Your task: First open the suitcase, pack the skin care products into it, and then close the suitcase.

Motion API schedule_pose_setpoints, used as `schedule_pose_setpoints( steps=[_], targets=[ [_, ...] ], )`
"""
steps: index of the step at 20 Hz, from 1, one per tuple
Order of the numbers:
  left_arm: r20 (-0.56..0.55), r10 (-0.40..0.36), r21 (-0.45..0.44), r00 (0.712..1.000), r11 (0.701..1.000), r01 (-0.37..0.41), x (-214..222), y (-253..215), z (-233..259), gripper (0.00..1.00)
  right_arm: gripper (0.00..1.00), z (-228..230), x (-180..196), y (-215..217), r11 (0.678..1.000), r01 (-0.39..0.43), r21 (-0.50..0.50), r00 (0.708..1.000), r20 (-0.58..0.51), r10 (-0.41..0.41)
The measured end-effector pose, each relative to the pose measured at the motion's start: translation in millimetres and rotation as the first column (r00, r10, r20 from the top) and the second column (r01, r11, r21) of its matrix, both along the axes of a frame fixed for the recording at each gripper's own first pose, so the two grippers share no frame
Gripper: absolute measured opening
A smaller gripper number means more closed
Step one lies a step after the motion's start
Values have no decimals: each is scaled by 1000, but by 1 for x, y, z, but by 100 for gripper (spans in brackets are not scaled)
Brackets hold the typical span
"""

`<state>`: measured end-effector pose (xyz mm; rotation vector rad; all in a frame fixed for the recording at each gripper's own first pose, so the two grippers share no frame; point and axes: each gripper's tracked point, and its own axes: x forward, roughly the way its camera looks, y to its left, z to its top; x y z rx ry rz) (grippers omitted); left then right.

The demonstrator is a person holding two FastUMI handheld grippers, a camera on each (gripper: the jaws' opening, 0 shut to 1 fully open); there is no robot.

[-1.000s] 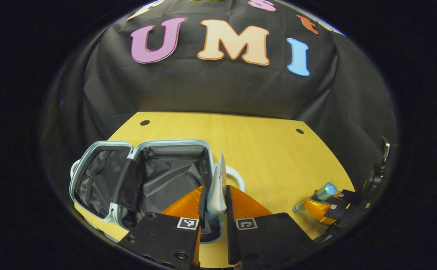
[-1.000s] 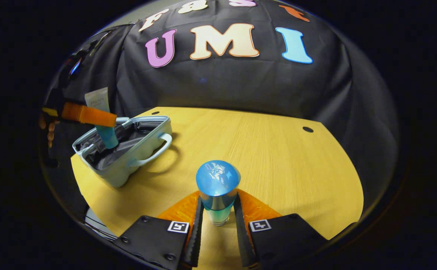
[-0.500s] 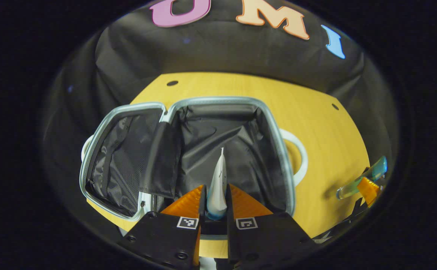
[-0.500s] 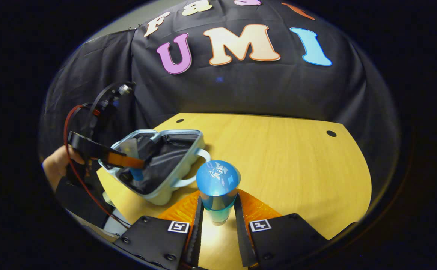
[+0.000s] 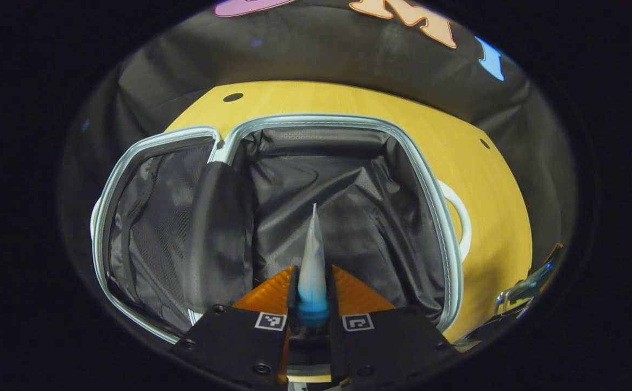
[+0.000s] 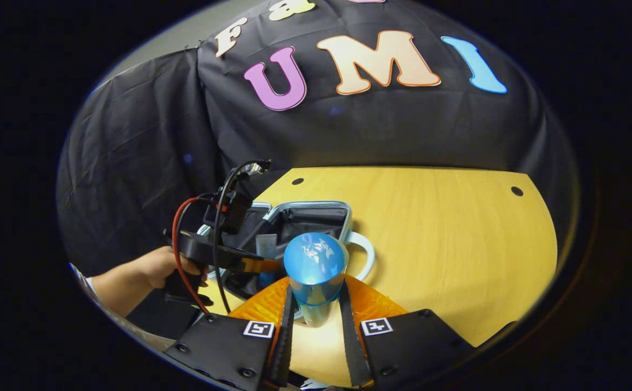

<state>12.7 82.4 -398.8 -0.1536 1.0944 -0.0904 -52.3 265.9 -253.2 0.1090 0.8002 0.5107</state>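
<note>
The pale blue hard-shell suitcase (image 5: 446, 228) lies open on the yellow wooden table (image 6: 457, 228), its black cloth lining bare. The white squeeze tube with a blue end (image 5: 313, 266) is pinched by the left gripper (image 5: 311, 293) above the suitcase. The blue-capped clear bottle (image 6: 315, 271) is squeezed by the right gripper (image 6: 315, 320); its bottom is hidden.

No readable text — the tube (image 5: 313, 260) perhaps bears print.
</note>
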Motion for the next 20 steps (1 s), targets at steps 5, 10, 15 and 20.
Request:
schedule_pose_setpoints(
  steps=[5,10,15,20],
  targets=[
    [95,-44,-64,995,997,50,14,5,21,96,43,-14,7,42,1000,5,-17,1000,-29,-5],
    [225,-4,-132,974,991,35,22,43,70,90,43,-52,8,78,999,8,-53,995,-96,-13],
    [284,132,-103,950,989,-107,15,136,90,91,40,-100,6,97,992,11,-124,982,-184,-34],
    [256,283,-82,924,959,-271,-18,223,83,91,43,-134,14,109,985,32,-172,968,-238,-74]
  ],
)
